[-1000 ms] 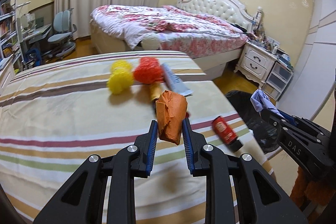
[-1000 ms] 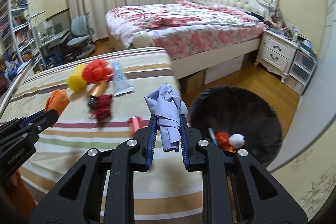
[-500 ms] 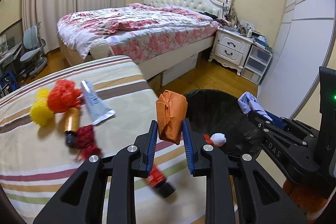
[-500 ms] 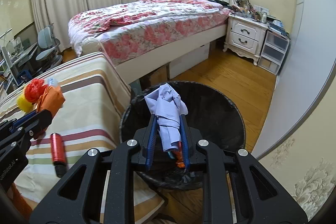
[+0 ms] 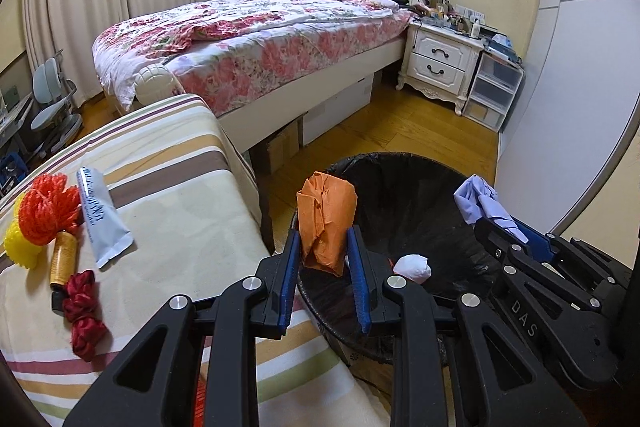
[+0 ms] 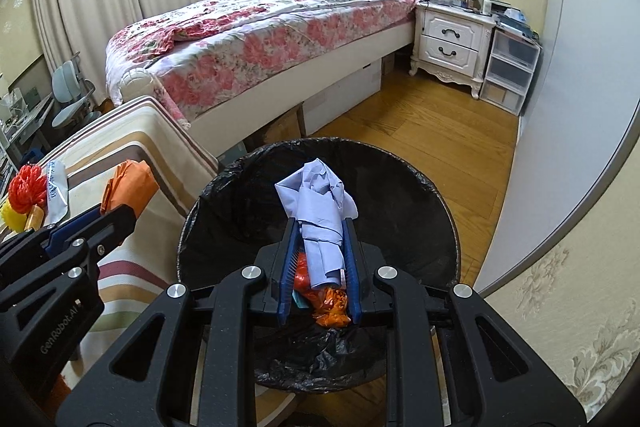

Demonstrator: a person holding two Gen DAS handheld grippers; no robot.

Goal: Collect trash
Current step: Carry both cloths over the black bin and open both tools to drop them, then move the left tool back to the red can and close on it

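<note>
A: Both tongs tilt downward over the black-lined trash bin [image 6: 432, 211]. The left tongs [image 5: 325, 247] pinch a crumpled orange paper wad [image 5: 326, 223], holding it just above the bin's near rim.

B: And the right tongs [image 6: 320, 243] are pressed tight on a crumpled pale-blue paper [image 6: 320, 211], right over the middle of the bin's mouth. Orange scraps [image 6: 330, 301] lie at the bottom beneath it.

A: From the left camera there's a white ball [image 5: 413, 265] of paper inside the bin too.

B: Any writing? The right tongs' body reads "DAS" in the left view; the left tongs' body reads "GenRobot.AI" in the right view.

A: Beside the bin stands the striped counter [image 5: 180, 211], carrying a silver tube [image 5: 102, 217] with print too small to read, a red-orange rope bundle [image 5: 46, 207], a yellow mesh ball [image 5: 20, 249], a gold bottle [image 5: 63, 261] and a dark red cord [image 5: 84, 313].

B: All untouched, well apart from both tongs.
</note>
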